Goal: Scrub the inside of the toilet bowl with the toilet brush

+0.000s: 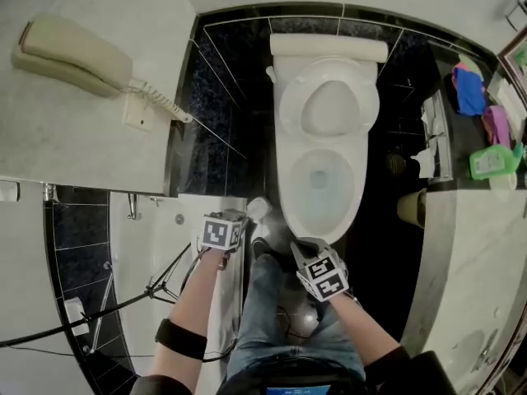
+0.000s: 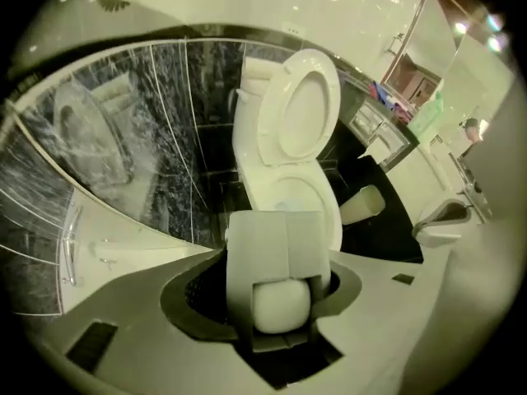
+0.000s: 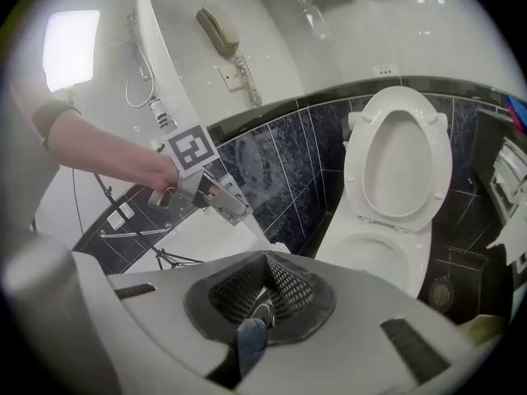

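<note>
Room: a bathroom with black marbled tiles on the floor and lower wall, and pale wall above.
Person: jeans at the bottom of the head view, 2 bare forearms reaching forward.
Left gripper: jaws pinching the white handle of the toilet brush, whose rounded end faces the camera. The bristle end is not visible.
Right gripper: jaws pressed together, nothing between them. In the head view it sits just below the bowl's near rim.
Bathtub: white, to the left of the left gripper.
Toilet bowl: open, water at the bottom, beyond both grippers.
Seat: raised against the tank.
Beige bin: on the floor to the right of the bowl.
Counter: at the right, holding 1 green bottle and a blue cloth.
Wall phone: far left.
</note>
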Motion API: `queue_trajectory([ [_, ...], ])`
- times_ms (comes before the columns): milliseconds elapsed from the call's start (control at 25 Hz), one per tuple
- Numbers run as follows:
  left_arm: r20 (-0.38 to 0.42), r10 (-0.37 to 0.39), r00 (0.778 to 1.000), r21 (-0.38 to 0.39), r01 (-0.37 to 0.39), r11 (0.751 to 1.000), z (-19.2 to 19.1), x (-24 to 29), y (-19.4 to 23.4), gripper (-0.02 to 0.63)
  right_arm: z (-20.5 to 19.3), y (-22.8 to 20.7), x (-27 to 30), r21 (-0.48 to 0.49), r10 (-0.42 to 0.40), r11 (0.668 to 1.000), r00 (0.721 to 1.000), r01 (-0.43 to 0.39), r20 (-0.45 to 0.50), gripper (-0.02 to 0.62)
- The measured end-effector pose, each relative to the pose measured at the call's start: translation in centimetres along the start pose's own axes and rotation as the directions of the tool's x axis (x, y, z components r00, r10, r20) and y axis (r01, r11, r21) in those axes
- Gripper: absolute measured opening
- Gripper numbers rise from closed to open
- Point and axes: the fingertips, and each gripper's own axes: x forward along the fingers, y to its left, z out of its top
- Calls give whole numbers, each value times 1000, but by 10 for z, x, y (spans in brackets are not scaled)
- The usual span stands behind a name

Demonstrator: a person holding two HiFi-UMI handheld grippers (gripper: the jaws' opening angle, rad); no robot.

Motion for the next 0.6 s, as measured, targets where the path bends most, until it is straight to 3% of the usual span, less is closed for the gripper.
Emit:
queue_trajectory([
  [320, 82, -46, 996, 47, 42, 998, 4, -125, -81, 219, 19, -10, -110, -47, -95, 994, 995, 95, 14, 5],
  [600, 191, -121, 974, 55, 113, 992, 3, -190, -142, 221, 15, -25, -181, -19, -183, 983, 983, 183, 35, 5],
])
